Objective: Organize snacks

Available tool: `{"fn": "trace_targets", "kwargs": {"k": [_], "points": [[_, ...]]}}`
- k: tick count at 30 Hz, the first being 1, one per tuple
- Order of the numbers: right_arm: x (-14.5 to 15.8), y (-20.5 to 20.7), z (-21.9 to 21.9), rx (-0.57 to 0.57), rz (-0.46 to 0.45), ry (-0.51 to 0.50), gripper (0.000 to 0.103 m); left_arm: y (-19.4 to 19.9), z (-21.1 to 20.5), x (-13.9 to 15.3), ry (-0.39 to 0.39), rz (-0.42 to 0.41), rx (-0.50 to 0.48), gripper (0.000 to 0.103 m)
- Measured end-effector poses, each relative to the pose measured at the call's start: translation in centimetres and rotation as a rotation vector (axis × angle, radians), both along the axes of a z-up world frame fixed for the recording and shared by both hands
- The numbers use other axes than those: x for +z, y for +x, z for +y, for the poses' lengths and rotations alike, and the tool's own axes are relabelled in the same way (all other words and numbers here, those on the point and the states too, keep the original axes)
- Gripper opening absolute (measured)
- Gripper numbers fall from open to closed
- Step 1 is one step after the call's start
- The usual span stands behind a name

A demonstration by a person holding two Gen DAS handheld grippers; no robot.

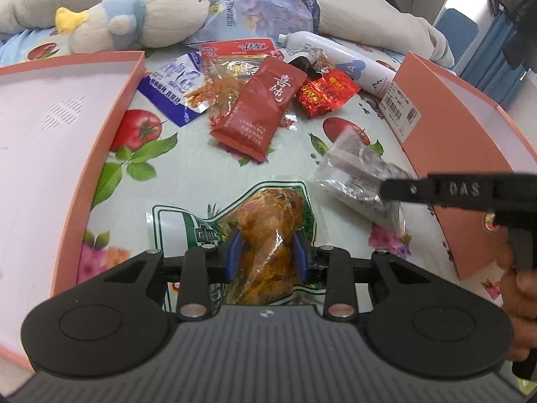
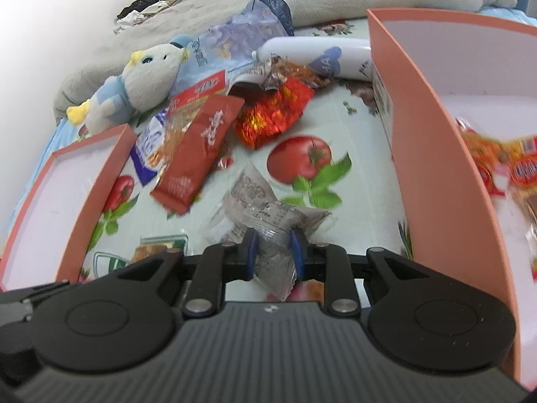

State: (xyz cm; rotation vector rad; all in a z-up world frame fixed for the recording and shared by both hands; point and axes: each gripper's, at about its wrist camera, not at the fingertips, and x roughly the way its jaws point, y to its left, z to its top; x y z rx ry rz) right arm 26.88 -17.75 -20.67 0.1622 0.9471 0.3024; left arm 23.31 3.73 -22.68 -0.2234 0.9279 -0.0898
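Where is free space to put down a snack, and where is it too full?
The left box shows only bare floor. The sheet is bare between the red sachet and the right box. Crowded: the heap of packets by the plush toy, and the right box's near end, which already holds snacks.

A home bedroom: tomato-print bedsheet [image 1: 208, 174], rumpled grey duvet [image 1: 352, 3], plush toy [image 1: 134, 16], strewn clothes [image 2: 141, 10].

A: What lettering can be read?
B: "DAS" is embossed on the right tongs' black finger [image 1: 463, 189]. A barcode with small, illegible digits is printed on the box label [image 1: 399, 109].
A: And the packets?
B: Chinese characters are printed there.
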Motion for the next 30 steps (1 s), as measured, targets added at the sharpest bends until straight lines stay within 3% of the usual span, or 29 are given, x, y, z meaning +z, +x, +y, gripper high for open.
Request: {"fn": "trace_targets", "kwargs": {"k": [16, 20, 21, 24, 30], "points": [[0.2, -7.7, -1.0, 0.033, 0.075, 0.065, 0.022, -5.0, 1.2, 1.9, -0.047, 0.003, 0.059, 0.037], [1.1, -8.5, -1.1, 0.098, 0.042, 0.069, 0.023, -5.7, 1.2, 2.3, -0.049, -0.003, 0.065, 0.037], [1.4, -8.6, -1.1, 0.112, 0.029, 0.060, 0.030, -5.8, 1.2, 2.3, -0.048, -0.004, 0.066, 0.037], [2.0, -8.6, -0.8, 0.181, -0.019, 0.030, 0.072, -6.1, 1.2, 2.5, -0.044, -0.009, 0.070, 0.037], [2.8, -8.4, 0.4, 0.371, -0.117, -0.087, 0.074, -6.4, 1.4, 2.6, -0.036, -0.008, 0.075, 0.037]]}}
